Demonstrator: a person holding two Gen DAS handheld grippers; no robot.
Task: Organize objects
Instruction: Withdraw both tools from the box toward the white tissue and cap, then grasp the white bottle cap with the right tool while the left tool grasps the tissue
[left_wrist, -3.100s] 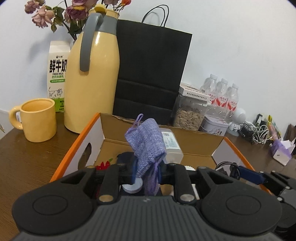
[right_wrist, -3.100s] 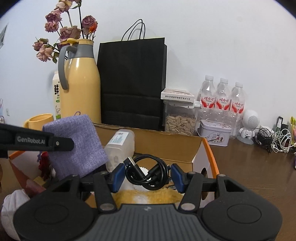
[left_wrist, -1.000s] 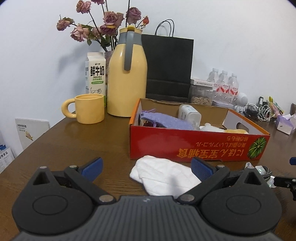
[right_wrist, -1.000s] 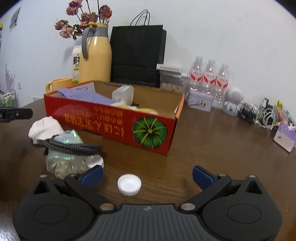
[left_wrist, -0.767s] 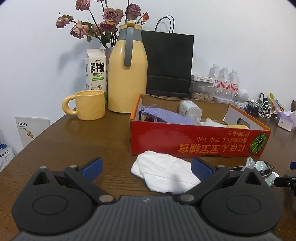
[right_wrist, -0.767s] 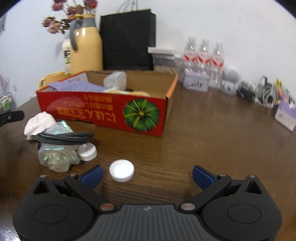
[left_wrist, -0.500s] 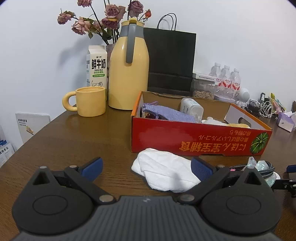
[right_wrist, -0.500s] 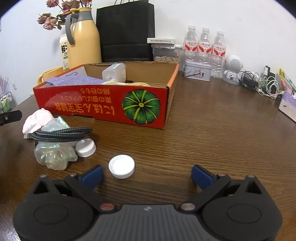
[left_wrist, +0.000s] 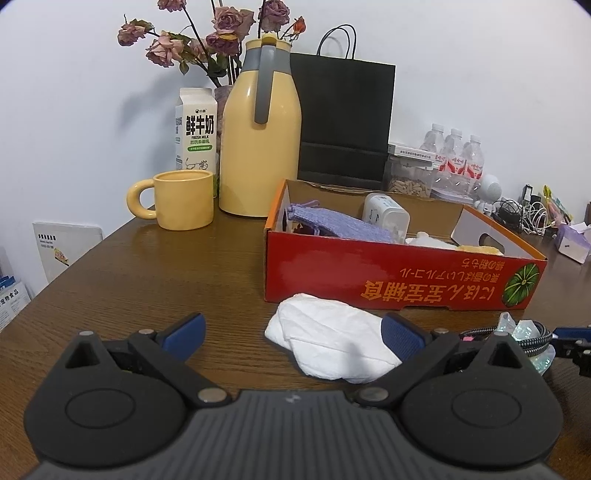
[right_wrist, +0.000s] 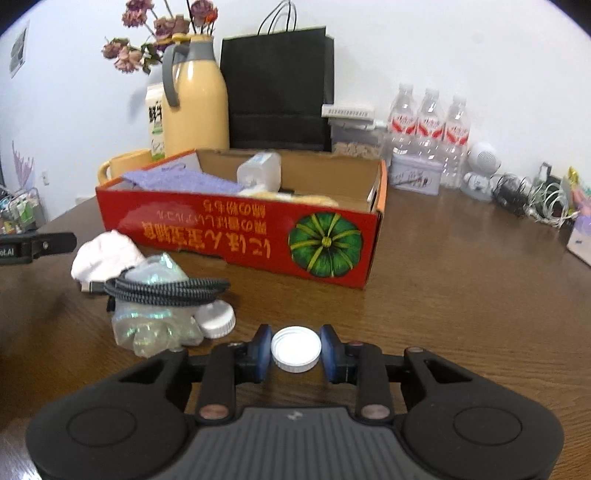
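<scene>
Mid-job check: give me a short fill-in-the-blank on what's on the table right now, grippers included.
1. The right gripper has just been closing, and between its pads sits a white ____.
2. The left gripper is ____, with the white cloth lying just ahead of it.
3. The purple pouch lies inside the red ____.
4. The braided cable rests on top of a crinkly ____ bag.

Missing words: cap; open; box; plastic
</scene>
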